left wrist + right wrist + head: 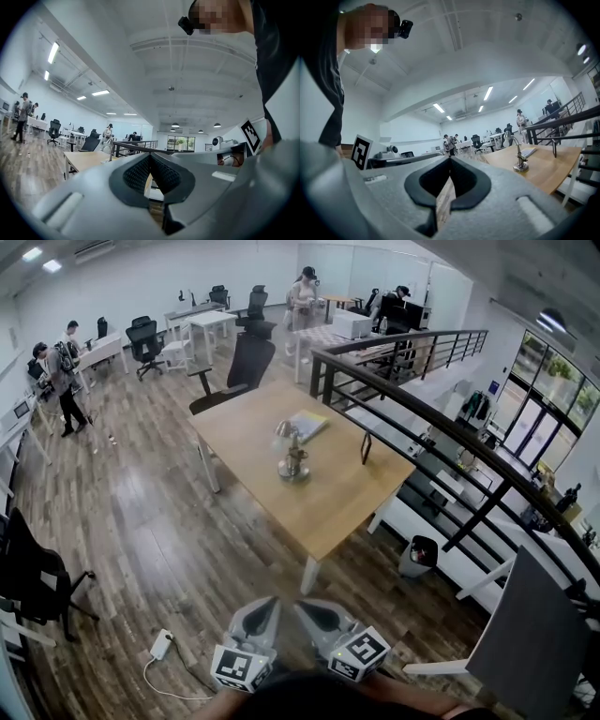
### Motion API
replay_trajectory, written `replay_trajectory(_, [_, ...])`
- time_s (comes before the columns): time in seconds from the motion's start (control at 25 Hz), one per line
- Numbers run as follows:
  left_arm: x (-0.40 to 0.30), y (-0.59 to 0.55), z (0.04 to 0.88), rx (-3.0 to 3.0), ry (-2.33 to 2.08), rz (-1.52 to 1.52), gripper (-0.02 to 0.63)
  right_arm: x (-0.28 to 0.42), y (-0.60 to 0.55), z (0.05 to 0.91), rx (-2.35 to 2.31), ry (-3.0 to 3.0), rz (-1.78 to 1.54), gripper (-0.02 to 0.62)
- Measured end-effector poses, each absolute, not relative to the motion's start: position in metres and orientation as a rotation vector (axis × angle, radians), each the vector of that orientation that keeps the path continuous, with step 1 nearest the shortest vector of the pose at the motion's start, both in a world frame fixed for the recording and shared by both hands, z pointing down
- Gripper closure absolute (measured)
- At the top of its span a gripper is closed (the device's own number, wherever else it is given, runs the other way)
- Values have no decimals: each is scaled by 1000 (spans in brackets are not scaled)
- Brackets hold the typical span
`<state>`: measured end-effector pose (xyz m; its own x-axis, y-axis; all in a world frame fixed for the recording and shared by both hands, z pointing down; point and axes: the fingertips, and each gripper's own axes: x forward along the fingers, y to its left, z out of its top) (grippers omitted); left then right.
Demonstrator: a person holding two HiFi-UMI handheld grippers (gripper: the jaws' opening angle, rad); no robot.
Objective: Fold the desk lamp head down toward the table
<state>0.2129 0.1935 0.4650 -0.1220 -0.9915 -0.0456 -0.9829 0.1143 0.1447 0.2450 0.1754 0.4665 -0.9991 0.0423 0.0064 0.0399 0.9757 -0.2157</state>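
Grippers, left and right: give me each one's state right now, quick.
Left gripper: closed, holding nothing.
Right gripper: closed, holding nothing.

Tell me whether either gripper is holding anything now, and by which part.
Nothing is held. The left gripper and the right gripper both have their jaws together and empty; the lamp stands untouched on the table, far ahead.

Bare floor point(141, 521) before the table point(337, 493), black railing point(412, 404) close beside it
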Motion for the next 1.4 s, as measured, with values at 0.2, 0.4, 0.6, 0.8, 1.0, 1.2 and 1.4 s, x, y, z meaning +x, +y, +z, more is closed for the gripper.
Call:
replay_trajectory(0.2, [162, 197, 456, 2067, -2279, -205, 604, 191, 181, 456, -49, -3127, 324, 594])
replay_trajectory(0.4, [130, 204, 461, 2076, -2243, -206, 604, 154, 193, 462, -74, -3111, 333, 594])
replay_trajectory(0.6, [110, 209, 468, 2038, -2252, -209, 604, 134, 190, 466, -72, -3090, 353, 594])
replay_trajectory(0.8, [86, 215, 475, 1997, -2276, -231, 604, 111, 194, 480, -125, -3060, 376, 594])
replay_trajectory(1.0, [58, 206, 476, 1947, -2301, -226, 604, 81, 182, 475, -166, -3072, 387, 594])
replay_trajectory(1.2, [28, 180, 476, 1921, -2341, -205, 604, 50, 155, 477, -217, -3075, 402, 594])
replay_trajectory(1.4, [2, 125, 473, 1909, -2339, -211, 604, 22, 101, 475, -231, -3080, 392, 594])
